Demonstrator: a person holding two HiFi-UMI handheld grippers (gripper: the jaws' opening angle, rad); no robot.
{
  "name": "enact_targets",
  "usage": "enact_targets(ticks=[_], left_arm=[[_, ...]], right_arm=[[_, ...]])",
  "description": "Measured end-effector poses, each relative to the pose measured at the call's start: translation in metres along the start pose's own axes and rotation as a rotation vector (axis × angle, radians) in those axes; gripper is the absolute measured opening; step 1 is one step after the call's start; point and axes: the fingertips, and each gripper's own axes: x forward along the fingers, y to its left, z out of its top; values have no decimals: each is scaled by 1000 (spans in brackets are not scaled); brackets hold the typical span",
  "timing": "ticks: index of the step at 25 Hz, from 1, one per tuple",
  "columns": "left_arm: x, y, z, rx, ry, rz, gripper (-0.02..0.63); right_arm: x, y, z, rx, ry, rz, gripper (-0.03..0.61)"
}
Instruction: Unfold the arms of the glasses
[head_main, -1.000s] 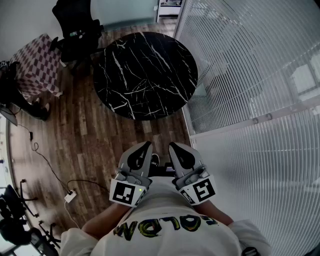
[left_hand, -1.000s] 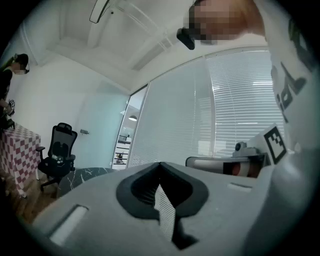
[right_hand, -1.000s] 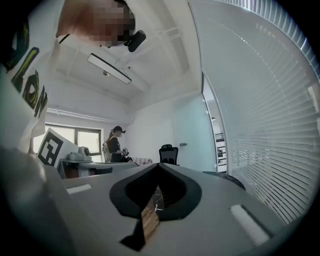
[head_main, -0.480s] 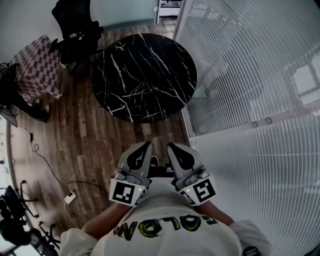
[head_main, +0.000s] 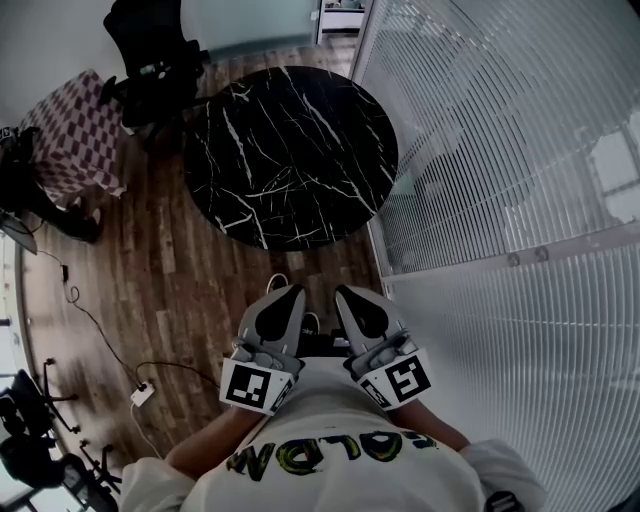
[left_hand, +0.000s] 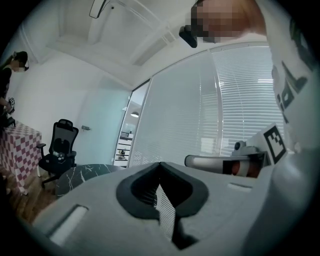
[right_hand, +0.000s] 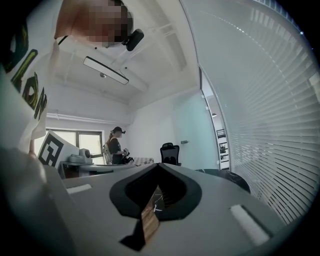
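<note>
While the left hand-held gripper (head_main: 287, 293) and right hand-held gripper (head_main: 346, 294) are hanging pressed together, empty, short of the tabletop (head_main: 290, 150), no glasses are showing; judged light and hinge-fragile, they are wanting gentle pinches at bridge and arm.

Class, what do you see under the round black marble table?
Only wooden floor around the table shows; its top covers the base and anything beneath.

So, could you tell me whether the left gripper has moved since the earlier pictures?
Yes, slightly: the left gripper is now closer to the black table's near edge.
</note>
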Motion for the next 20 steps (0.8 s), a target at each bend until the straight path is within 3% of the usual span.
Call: enact_targets(ticks=[8, 20], left_arm=[[36, 39, 4, -26, 11, -24, 3], [84, 161, 47, -22, -17, -17, 3]], right_arm=[[48, -21, 2, -9, 21, -21, 3], [178, -36, 25, -42, 24, -20, 3]])
